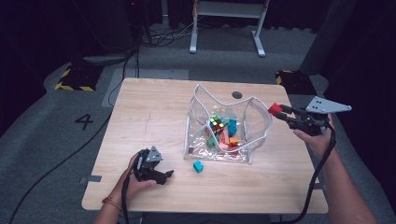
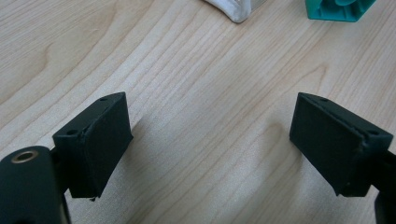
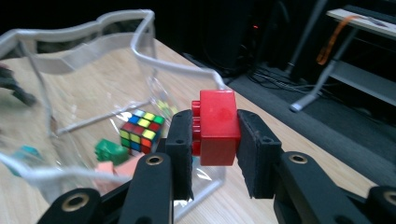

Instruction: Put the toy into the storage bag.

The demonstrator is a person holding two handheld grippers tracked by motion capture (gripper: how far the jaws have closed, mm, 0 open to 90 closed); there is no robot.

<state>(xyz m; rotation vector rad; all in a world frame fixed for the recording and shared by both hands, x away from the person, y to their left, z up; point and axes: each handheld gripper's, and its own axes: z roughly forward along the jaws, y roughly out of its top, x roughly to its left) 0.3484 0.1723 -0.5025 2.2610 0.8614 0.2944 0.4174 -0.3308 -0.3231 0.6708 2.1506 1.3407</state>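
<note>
A clear plastic bag (image 1: 254, 121) with a white rim stands open in the middle of the table; inside lie a puzzle cube (image 1: 216, 124) and several coloured blocks. My right gripper (image 1: 276, 110) is raised beside the bag's right rim and is shut on a red block (image 3: 216, 127), whose sides both pads press. In the right gripper view the bag (image 3: 84, 60) and the cube (image 3: 141, 130) lie below and left of the block. My left gripper (image 1: 169, 175) rests on the table near the front left, jaws open, bare wood between them (image 2: 210, 154). A teal block (image 1: 198, 166) lies just right of it.
The wooden table (image 1: 149, 116) has a round cable hole (image 1: 237, 94) behind the bag. In the left gripper view a teal block (image 2: 338, 9) and a bag corner (image 2: 236, 9) sit at the top edge. A white desk frame (image 1: 226, 28) and cables stand on the floor beyond.
</note>
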